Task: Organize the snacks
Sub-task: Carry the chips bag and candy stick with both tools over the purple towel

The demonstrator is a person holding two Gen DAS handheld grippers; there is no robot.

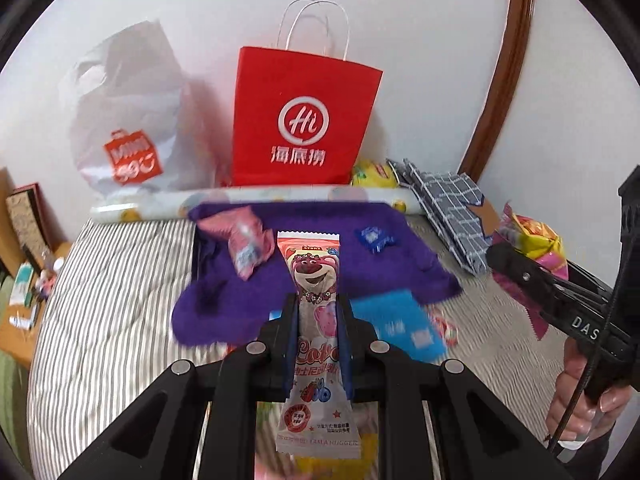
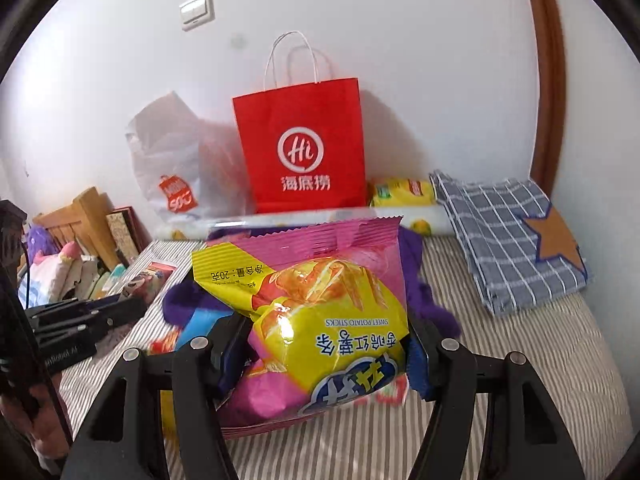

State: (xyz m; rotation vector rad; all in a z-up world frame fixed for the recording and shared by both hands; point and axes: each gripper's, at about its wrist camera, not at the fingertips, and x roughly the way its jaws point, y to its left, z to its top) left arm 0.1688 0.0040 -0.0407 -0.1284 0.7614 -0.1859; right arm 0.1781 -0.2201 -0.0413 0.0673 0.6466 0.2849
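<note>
Red paper handled bag (image 1: 304,120) stands upright, contents hidden. Left gripper (image 1: 318,312) clamps narrow pink bear-print snack packet (image 1: 316,280). Right gripper (image 2: 328,344), half-spread, grips yellow-pink sweet-potato-stick bag (image 2: 320,312).

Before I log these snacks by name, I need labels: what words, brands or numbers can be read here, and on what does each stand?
"Hi" and "海底捞": red paper bag.
"Love", "I AM A HUGGER": bear snack stick in the left gripper.
"SWEET POTATO STICKS", "20克", seen upside down: yellow-pink chip bag in the right gripper.
"DAS": right gripper's body, cut off.
Orange logo on the white plastic bag: too blurred.
Blue packet: too blurred.
</note>
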